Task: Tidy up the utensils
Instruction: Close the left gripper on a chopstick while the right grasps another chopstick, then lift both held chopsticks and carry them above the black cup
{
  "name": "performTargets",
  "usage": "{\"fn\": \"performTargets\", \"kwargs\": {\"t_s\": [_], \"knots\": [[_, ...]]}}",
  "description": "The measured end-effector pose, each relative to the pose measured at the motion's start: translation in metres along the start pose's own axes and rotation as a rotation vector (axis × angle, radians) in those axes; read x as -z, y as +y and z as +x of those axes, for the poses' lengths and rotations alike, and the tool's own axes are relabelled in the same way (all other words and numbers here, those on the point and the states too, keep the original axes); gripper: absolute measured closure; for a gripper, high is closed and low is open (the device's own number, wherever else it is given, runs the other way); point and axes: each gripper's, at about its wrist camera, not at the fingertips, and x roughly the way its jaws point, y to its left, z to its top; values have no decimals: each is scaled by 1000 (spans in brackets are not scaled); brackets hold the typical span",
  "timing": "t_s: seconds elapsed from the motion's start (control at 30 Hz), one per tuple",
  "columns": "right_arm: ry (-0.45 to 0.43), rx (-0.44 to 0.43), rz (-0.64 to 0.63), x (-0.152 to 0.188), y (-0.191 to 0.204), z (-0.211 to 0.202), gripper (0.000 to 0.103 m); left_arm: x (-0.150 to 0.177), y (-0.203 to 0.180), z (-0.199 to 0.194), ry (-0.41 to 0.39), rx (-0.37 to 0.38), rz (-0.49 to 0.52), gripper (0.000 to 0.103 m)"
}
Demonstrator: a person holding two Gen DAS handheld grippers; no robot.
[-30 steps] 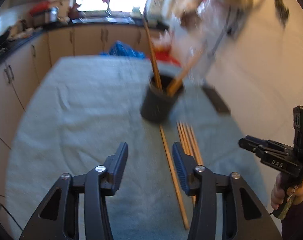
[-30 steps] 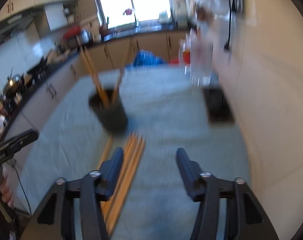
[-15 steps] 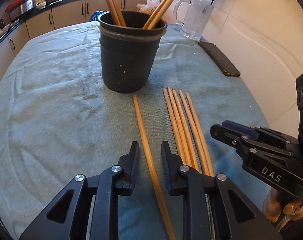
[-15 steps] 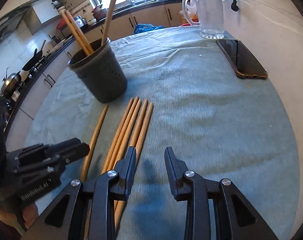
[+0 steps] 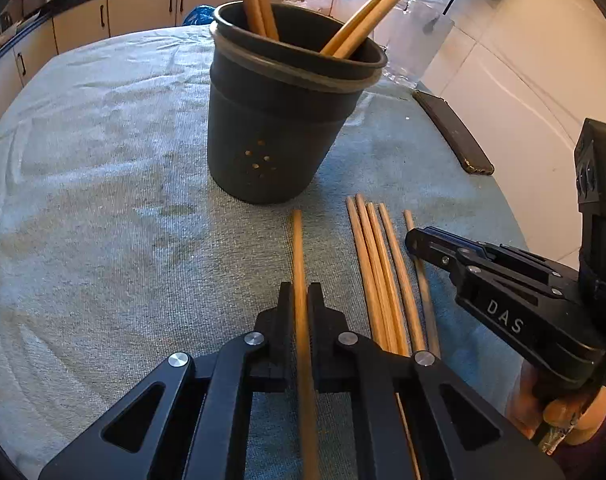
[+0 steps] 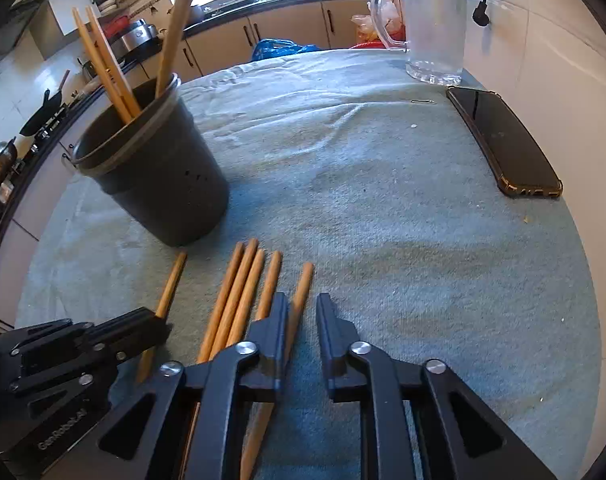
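Note:
A dark grey utensil cup (image 5: 279, 128) stands on the teal cloth and holds several wooden chopsticks (image 5: 367, 12). It also shows in the right wrist view (image 6: 151, 172). My left gripper (image 5: 299, 300) is shut on a single chopstick (image 5: 297, 248) that lies apart, left of the rest. Several more chopsticks (image 5: 379, 264) lie side by side on the cloth. My right gripper (image 6: 301, 312) is open, low over the cloth, with the rightmost chopstick (image 6: 301, 288) between its jaws, untouched on the right side.
A black phone (image 6: 503, 144) lies at the right edge of the table. A clear glass jug (image 6: 431, 28) stands at the back right. The table cloth (image 6: 383, 200) ends near a white wall on the right. Kitchen counters run behind.
Both grippers came down and forward to the loose chopsticks. The left jaws closed on the single chopstick. The right jaws stayed open and moved over the rightmost chopstick.

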Motion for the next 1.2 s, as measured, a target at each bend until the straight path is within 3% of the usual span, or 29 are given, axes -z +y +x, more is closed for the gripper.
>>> {"fn": "performTargets", "kwargs": {"t_s": [0.37,0.83,1.03,1.2], "knots": [[81,3,-40,33,-14,-25,94,31,20,-29,72,-6,-8,97],[207,16,88,44,-25,-37,92,9,10,-15,147,-53,7,97],[247,5,126,53,-25,-41,84,7,5,-9,147,-42,21,96],[261,64,70,55,-13,-41,83,3,0,-6,162,-48,64,95]]}}
